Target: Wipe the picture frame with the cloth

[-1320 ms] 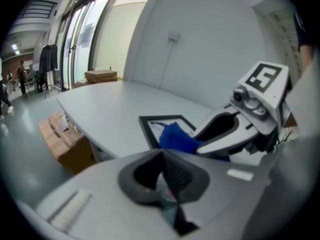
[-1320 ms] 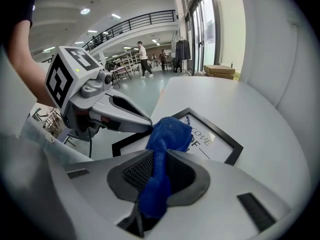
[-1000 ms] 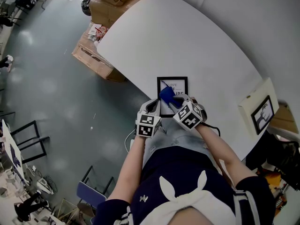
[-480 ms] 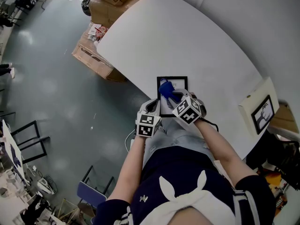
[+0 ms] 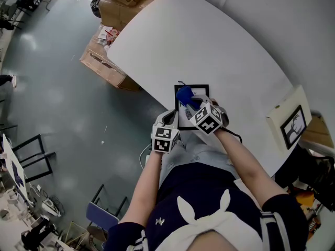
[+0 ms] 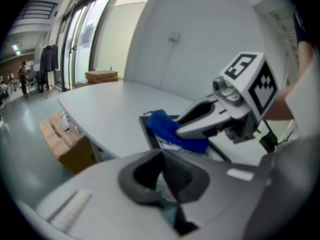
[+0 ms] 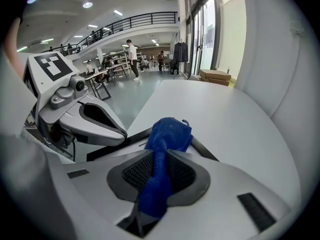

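Moved: your right gripper (image 5: 191, 105) has slid the blue terry cloth (image 5: 184, 94) up the frame's face, from the middle toward its far left corner. Your left gripper (image 5: 169, 120) has stayed put.
Right gripper: the jaws are clamped on the cloth, which runs down between them and bunches out past the tips.
Cloth: its bunched end presses on the black rectangular picture frame (image 5: 202, 87), near the far left corner.
Left gripper: the jaws are together with nothing visible between them. It sits at the frame's near left corner; contact cannot be told.
Frame: it lies flat on the white curved table (image 5: 209, 46), close to the edge nearest you, with a white printed sheet inside.
Around: a white box (image 5: 287, 120) printed with a framed picture stands well apart at your right. Brown cardboard boxes (image 5: 104, 61) sit on the grey floor (image 5: 63, 103) by the table's left edge.
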